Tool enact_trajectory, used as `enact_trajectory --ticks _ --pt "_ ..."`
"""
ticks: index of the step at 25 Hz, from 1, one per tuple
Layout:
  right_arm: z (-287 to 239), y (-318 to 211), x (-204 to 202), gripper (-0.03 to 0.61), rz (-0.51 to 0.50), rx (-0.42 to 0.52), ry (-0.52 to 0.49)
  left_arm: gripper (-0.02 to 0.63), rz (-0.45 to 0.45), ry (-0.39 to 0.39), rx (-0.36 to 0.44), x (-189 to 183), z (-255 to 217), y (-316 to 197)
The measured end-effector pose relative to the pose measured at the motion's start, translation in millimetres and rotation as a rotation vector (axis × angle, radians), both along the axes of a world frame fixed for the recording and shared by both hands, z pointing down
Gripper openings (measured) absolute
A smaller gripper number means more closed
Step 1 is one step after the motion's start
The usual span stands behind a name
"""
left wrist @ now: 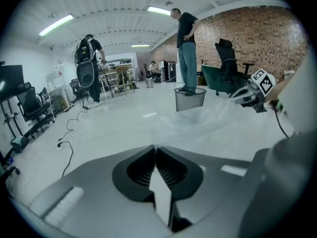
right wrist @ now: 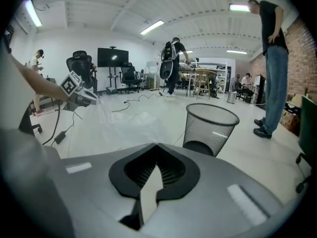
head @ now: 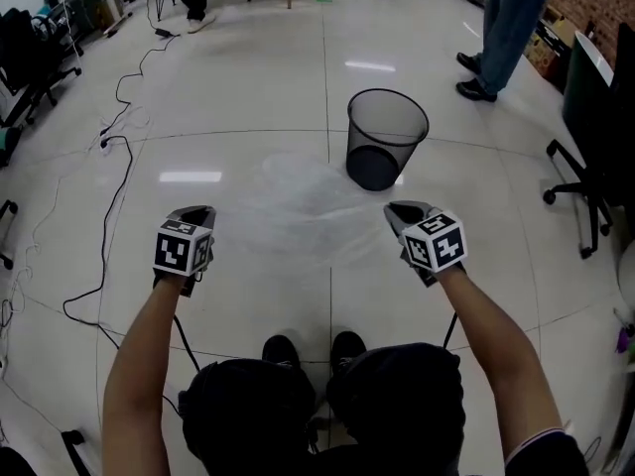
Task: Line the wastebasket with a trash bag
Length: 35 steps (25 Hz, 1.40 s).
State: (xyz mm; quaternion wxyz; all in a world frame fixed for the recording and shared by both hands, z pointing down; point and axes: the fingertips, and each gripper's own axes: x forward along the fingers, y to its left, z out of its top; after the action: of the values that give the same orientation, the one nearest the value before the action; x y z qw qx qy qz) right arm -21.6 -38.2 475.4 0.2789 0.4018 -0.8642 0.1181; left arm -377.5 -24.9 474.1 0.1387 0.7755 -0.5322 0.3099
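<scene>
Head view, trash bag (head: 298, 206) spread between left tongs (head: 195, 211) and right tongs (head: 402, 210), both clenched on it

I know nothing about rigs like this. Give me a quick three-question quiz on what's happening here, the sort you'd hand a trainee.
1. True or false: the wastebasket is already lined with a bag.
2. What is stretched between the left tongs and the right tongs? A) a towel B) a clear trash bag C) a rope
3. Fill in: the wastebasket stands ____, beyond both tongs.

Key: 1 false, it is bare inside. 2 B, both tongs are shut on it. 3 upright.
</scene>
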Motion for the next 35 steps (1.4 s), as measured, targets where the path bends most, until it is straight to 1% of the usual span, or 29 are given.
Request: enact_trajectory --ticks 3,7,12,15,18,22,29,32,35 --pt "-44.8 -1.3 13.2 0.002 0.029 0.064 -0.01 0.011 0.014 0.007 0.062 12.2 -45.0 -2.8" --pt "-102.8 1.5 30.1 0.002 0.052 0.137 -0.005 0.011 0.018 0.05 0.133 24.7 -102.8 -5.0" --pt "-171.1 2.8 46.5 0.002 0.06 0.246 0.019 0.011 0.059 0.096 0.225 48.8 -167.3 -13.0" --pt "-195.4 5.7 58.7 0.002 0.061 0.283 0.02 0.011 0.091 0.11 0.252 70.2 -194.8 -16.6" --pt "-216.6 1.0 71.3 0.002 0.068 0.317 0.001 0.011 0.104 0.134 0.282 90.9 -220.4 -22.8" --pt "-230.3 -5.5 89.5 0.002 0.085 0.337 -0.032 0.011 0.137 0.146 0.303 127.5 -242.0 -34.6" --pt "-265.7 -27.9 105.2 0.002 0.111 0.384 -0.082 0.011 0.187 0.181 0.348 175.7 -269.3 -63.9" --pt "-279.7 -37.3 108.1 0.002 0.108 0.398 -0.08 0.011 0.202 0.196 0.362 189.1 -276.9 -79.4" --pt "-294.7 -53.0 110.8 0.002 0.117 0.416 -0.076 0.011 0.206 0.213 0.38 194.3 -285.1 -98.3"
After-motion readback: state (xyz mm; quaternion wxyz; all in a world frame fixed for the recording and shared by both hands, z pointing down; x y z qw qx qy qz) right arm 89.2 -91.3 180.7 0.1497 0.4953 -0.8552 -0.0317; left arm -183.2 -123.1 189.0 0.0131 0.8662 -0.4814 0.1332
